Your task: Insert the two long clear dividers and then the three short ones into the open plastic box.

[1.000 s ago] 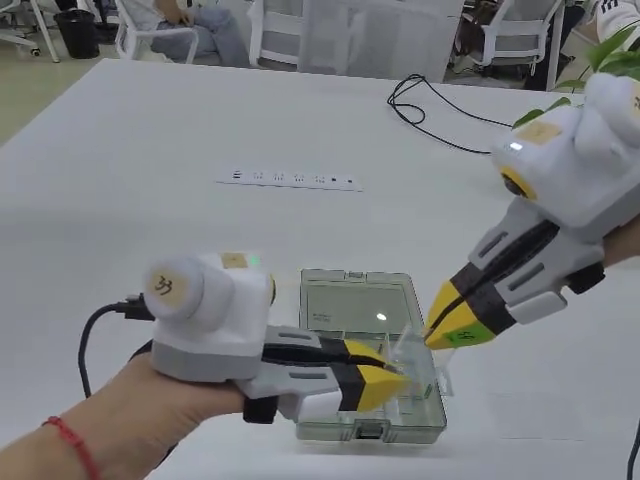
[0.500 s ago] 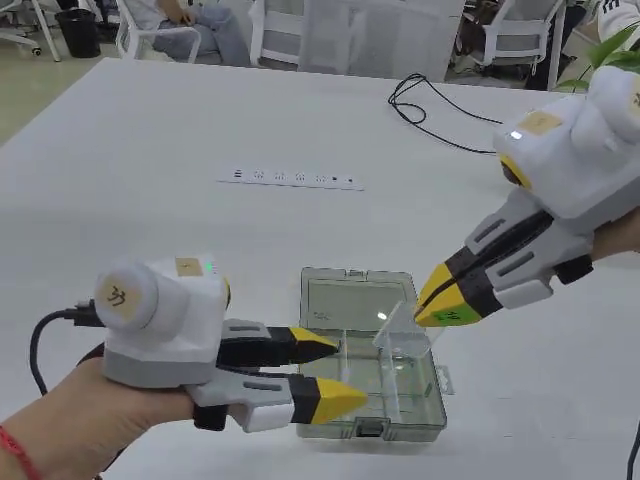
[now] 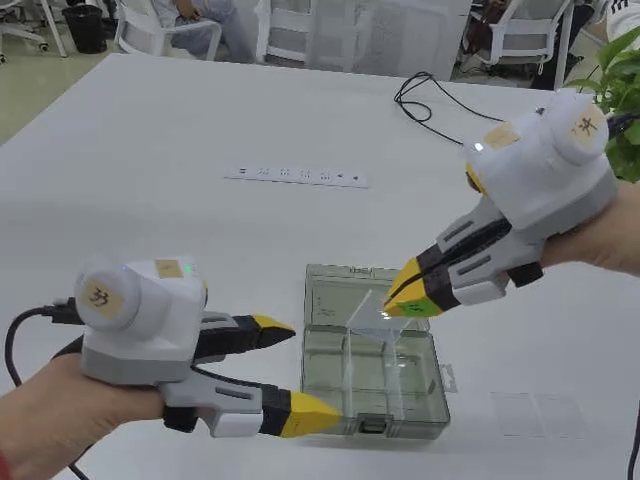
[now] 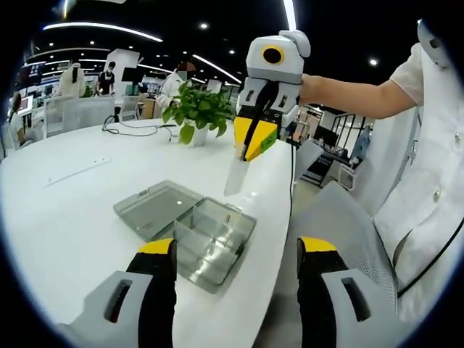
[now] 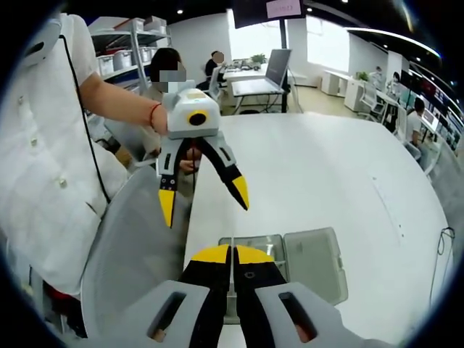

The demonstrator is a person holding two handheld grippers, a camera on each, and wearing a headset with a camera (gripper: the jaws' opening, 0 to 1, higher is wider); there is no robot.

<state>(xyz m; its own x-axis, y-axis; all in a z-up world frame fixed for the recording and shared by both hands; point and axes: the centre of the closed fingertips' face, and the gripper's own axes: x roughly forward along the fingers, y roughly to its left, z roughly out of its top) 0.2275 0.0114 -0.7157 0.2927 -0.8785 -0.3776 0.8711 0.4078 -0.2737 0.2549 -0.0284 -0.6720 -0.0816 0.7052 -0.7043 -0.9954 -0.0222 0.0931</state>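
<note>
The right tool [image 3: 397, 300], its yellow-tipped jaws pressed together on the upper edge of a clear divider [image 3: 372, 320], held the sheet tilted in the air, directly beneath its tips and above the open plastic box [image 3: 392, 426] on the white worktop [image 3: 150, 150]. Whether the divider's lower edge touched the box could not be told. Partitions showed inside the box's tray, and its lid [image 3: 345, 288] lay folded flat behind the tray, under the right tool's tips. The left tool [image 3: 312, 370], jaws spread wide and gripping nothing, hovered level just beside the box, pointing across at it and standing well apart from the right tool. A flat clear piece [image 3: 537, 413] lay on the worktop below the right tool, on the side away from the left tool. A white power strip [image 3: 295, 176] lay well beyond both tools, a black cable [image 3: 430, 100] farther off, and a leafy plant [image 3: 625, 70] stood behind the right tool.
</note>
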